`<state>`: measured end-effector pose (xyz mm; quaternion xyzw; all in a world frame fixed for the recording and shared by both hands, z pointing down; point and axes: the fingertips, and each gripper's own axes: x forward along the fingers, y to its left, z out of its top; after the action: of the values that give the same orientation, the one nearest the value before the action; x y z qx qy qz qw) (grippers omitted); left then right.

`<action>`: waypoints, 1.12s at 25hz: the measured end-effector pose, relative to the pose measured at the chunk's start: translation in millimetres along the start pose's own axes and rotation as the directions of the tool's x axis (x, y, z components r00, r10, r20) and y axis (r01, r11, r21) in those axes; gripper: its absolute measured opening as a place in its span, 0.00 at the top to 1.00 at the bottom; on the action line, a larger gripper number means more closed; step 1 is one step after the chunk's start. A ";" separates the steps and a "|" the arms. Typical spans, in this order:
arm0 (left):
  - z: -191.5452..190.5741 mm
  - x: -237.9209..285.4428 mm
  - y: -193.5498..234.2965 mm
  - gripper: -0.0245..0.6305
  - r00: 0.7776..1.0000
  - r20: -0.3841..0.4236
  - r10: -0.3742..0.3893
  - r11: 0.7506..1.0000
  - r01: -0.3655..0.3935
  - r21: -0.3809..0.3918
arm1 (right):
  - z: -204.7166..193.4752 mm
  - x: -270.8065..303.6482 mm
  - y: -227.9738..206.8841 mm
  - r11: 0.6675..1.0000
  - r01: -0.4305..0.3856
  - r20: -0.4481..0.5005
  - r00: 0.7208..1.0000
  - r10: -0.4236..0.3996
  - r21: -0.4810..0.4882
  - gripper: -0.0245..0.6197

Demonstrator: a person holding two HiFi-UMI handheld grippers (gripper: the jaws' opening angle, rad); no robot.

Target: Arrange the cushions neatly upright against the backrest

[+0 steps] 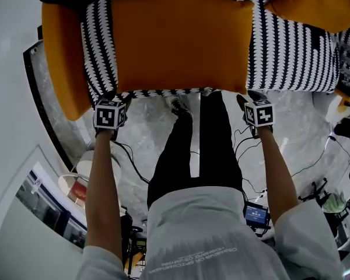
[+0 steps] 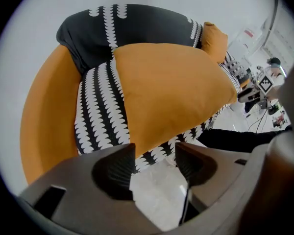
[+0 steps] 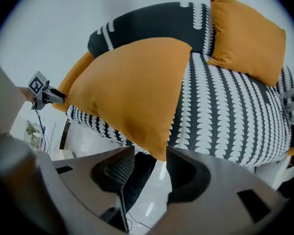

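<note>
While eyeing orange cushion (image 1: 181, 42) flat along sofa (image 1: 291, 51) front edge, judged it soft, light, floppy; favoured near corners. Found left tongs (image 2: 154, 158) spread, empty; right tongs (image 3: 151, 160) spread astride a corner.

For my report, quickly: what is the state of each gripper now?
Left gripper: open, holding nothing.
Right gripper: open, orange cushion corner near its fingers, not gripped.

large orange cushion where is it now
Head view: the large orange cushion lies flat on the patterned sofa seat, centre-left, reaching its front edge, left of the smaller orange cushion.
</note>
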<state>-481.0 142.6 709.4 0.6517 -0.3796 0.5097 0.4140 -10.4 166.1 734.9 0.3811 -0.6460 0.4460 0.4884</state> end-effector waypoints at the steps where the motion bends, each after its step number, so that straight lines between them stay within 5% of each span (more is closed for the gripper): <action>1: 0.0 3.2 -0.4 0.55 1.000 -0.009 0.002 1.000 -0.002 0.011 | -2.9 2.9 -3.4 1.000 0.007 -0.006 1.000 -0.007 0.008 0.68; 8: -12.0 32.6 9.5 0.54 0.989 -0.129 0.073 0.983 -0.049 0.179 | -17.7 20.2 -8.2 0.998 0.020 -0.070 0.997 -0.024 -0.066 0.68; 13: -6.0 52.1 9.1 0.55 0.992 -0.108 0.064 0.985 -0.045 0.168 | -18.0 21.7 -12.8 0.995 0.045 -0.092 0.994 -0.053 -0.087 0.70; 14: -7.1 53.6 11.2 0.58 0.993 -0.102 0.063 0.985 -0.045 0.167 | -16.4 21.9 -12.6 0.994 0.054 -0.095 0.993 -0.064 -0.099 0.77; 20: -10.4 45.5 16.1 0.71 0.997 -0.050 0.064 0.997 -0.062 0.043 | -2.1 17.9 -0.3 0.991 0.058 -0.060 0.996 -0.065 -0.118 0.91; 28: -2.3 12.8 20.2 0.81 0.996 0.044 0.073 0.991 -0.067 -0.113 | 21.2 -15.1 20.8 0.989 0.048 0.002 0.999 -0.048 -0.141 0.92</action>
<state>-497.8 136.4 725.4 0.6261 -0.4399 0.4861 0.4221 -32.4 153.3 713.3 0.3606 -0.6662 0.3875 0.5253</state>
